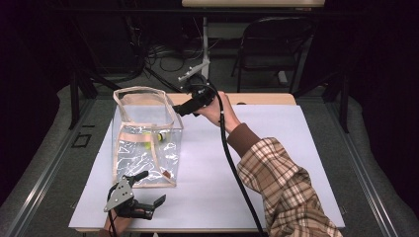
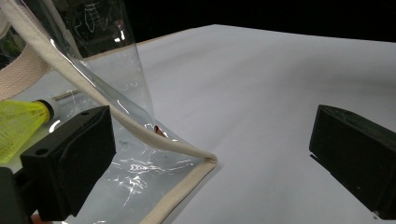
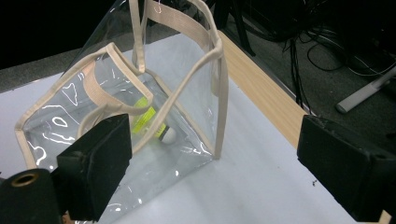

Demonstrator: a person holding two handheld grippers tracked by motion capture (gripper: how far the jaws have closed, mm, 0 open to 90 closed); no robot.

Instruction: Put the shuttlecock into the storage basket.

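A clear plastic bag (image 1: 143,143) with beige trim stands on the left part of the white table (image 1: 267,163). A yellow shuttlecock (image 1: 148,144) lies inside it. My right gripper (image 1: 179,109) hovers beside the bag's upper right rim, open, with nothing between its jaws. In the right gripper view the bag (image 3: 140,93) and the shuttlecock (image 3: 147,119) lie ahead of that gripper (image 3: 219,158). My left gripper (image 1: 150,188) rests low at the bag's near corner, open. In the left gripper view the bag's trimmed corner (image 2: 201,163) lies between the wide jaws, untouched, and the shuttlecock (image 2: 18,126) shows at the left.
A wooden strip (image 1: 262,98) runs along the table's far edge. Beyond it stand a dark folding chair (image 1: 276,44) and a white desk leg (image 1: 205,44), with cables (image 1: 163,54) on the floor. The person's plaid sleeve (image 1: 281,182) crosses the table's right half.
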